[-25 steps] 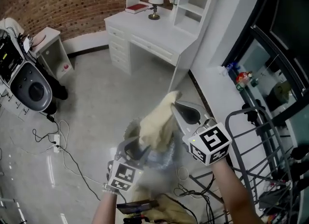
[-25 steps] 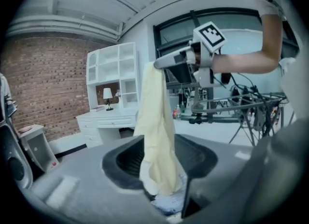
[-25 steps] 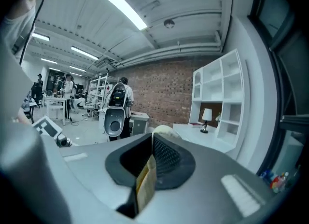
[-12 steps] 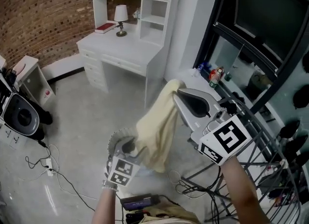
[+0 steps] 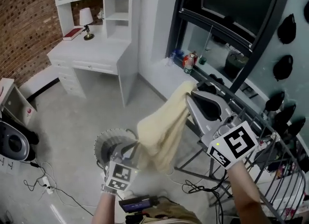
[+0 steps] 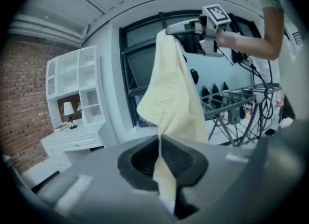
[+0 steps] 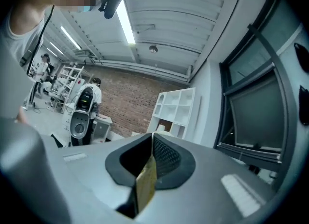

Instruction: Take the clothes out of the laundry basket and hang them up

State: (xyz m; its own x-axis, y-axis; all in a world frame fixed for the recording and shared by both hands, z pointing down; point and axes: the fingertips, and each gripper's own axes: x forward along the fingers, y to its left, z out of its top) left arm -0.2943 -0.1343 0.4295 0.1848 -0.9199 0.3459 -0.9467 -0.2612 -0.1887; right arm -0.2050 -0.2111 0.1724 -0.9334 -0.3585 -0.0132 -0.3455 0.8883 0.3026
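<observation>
Left hand-held gripper (image 5: 127,147): jaws just closing, pinching lower end of yellow garment (image 5: 161,131).
Right hand-held gripper (image 5: 194,96): higher, clamped tight on upper corner.
Garment: held in air between both, long axis slanting from low left up to right, top end beside rack (image 6: 236,103).
</observation>
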